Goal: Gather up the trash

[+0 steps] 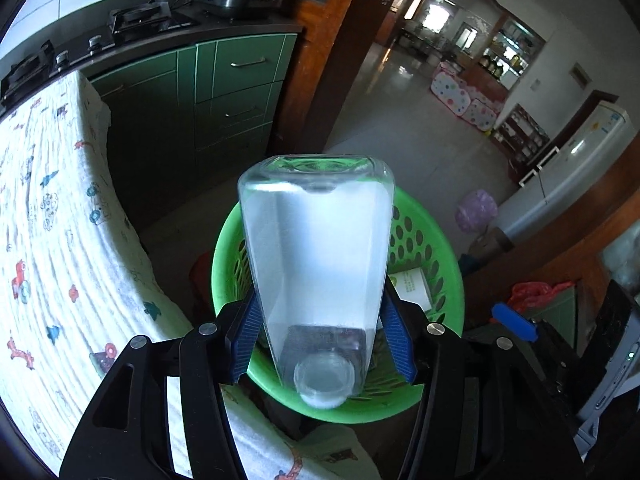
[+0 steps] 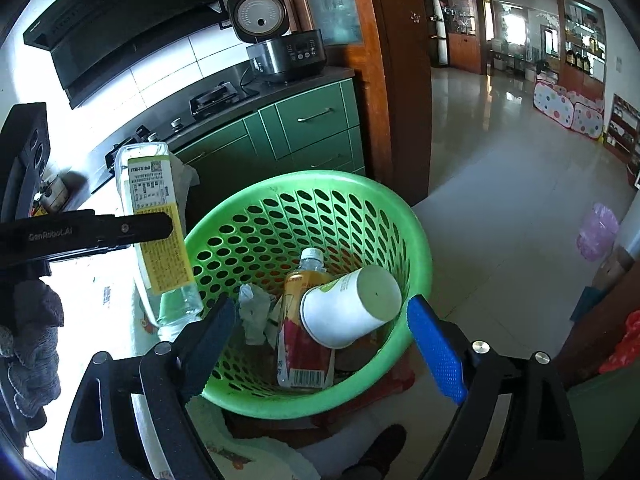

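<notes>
A clear plastic bottle (image 1: 316,240) with a yellow label (image 2: 160,232) sits between the blue pads of my left gripper (image 1: 320,300), cap toward the camera. The pads press on both its sides. It hangs over the near left rim of a green perforated basket (image 1: 222,252). My right gripper (image 2: 322,308) stands wide open above the basket (image 2: 304,178), with nothing between its fingers. Inside the basket lie a white paper cup (image 2: 348,308), a drink bottle with a red and yellow label (image 2: 304,344) and crumpled tissue (image 2: 254,312). One finger (image 2: 120,228) of the left gripper crosses the held bottle.
A table under a cartoon-print cloth (image 1: 52,220) borders the basket on the left. Green cabinets (image 1: 240,92) with a stove and a rice cooker (image 2: 284,56) stand behind. Tiled floor runs right, with a pink bag (image 2: 598,232) on it.
</notes>
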A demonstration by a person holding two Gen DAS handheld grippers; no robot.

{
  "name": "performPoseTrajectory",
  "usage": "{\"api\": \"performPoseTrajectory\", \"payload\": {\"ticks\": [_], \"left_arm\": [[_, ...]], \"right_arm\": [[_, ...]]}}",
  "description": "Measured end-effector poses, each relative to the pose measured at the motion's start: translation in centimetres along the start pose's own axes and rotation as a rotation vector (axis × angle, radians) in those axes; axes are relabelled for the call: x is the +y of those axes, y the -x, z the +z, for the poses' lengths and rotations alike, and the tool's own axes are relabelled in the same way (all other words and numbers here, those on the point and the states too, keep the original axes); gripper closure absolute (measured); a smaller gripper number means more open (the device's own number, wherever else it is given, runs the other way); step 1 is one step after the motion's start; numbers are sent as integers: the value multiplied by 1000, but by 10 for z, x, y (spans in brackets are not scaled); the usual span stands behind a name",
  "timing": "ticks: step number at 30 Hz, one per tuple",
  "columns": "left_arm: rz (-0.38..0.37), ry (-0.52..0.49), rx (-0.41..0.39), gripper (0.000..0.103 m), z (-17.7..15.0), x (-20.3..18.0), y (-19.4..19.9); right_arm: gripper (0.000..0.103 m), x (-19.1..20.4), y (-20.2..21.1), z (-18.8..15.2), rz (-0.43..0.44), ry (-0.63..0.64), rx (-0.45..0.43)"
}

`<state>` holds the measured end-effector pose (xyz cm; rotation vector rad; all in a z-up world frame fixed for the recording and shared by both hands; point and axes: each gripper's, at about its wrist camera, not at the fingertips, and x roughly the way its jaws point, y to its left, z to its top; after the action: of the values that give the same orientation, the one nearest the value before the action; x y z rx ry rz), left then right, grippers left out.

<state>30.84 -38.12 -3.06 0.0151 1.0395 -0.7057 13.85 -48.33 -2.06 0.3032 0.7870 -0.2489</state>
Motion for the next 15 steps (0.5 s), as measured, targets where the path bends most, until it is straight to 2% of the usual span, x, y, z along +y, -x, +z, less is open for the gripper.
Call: {"api": "performPoseTrajectory", "payload": {"ticks": [2, 5, 8, 15], "left_arm": [[3, -9, -11, 47, -3, -1, 5], [1, -22, -27, 39, -4, -1, 13], [4, -32, -42, 39, -7, 0, 25], [2, -28, -90, 28, -27, 5, 65]], "right_arm": [[18, 1, 3, -2, 4, -6, -3], [18, 3, 7, -6, 13, -12, -6], [18, 8, 13, -9, 10, -5, -11], [18, 22, 35, -17, 26, 6, -33]]}}
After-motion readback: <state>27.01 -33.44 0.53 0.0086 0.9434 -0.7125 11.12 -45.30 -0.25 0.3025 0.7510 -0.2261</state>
